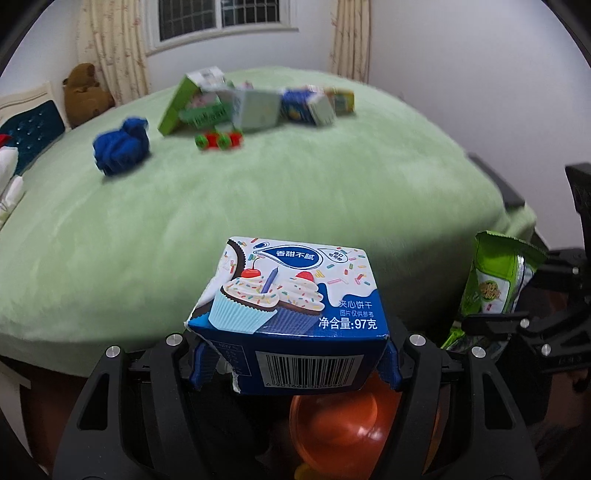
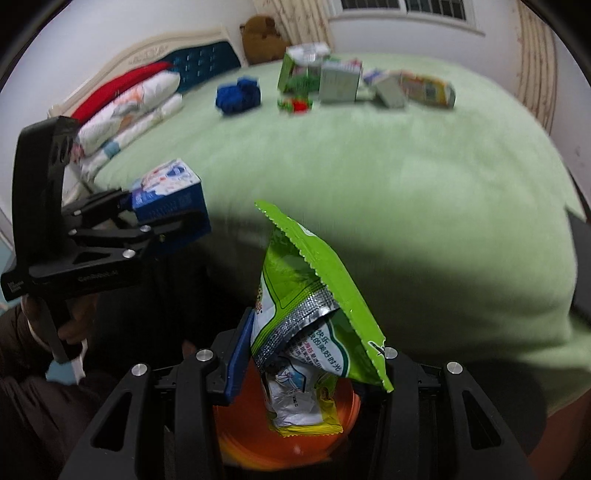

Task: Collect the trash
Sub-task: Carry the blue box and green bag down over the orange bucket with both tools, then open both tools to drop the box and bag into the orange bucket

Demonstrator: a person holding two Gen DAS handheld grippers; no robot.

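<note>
Over the orange bin (image 2: pixel 288 435) at the foot of the bed (image 1: pixel 295 192), the left hand-held gripper (image 1: pixel 295 363) clamped a blue biscuit box (image 1: pixel 291 295) and the right hand-held gripper (image 2: pixel 310 365) pinched a green snack wrapper (image 2: pixel 306 295). Both pieces of trash hung above the bin, apparently ready to be dropped. More boxes (image 1: pixel 255 103) lay far up the bed.

A brown plush bear (image 1: pixel 85 94) sits in the corner by the curtain (image 1: pixel 110 48) and window (image 1: pixel 221 16), pillows (image 2: pixel 129 107) lean at the bed's headboard (image 2: pixel 177 55), and a crumpled blue cloth (image 1: pixel 121 146) lies on the green blanket (image 1: pixel 295 184).
</note>
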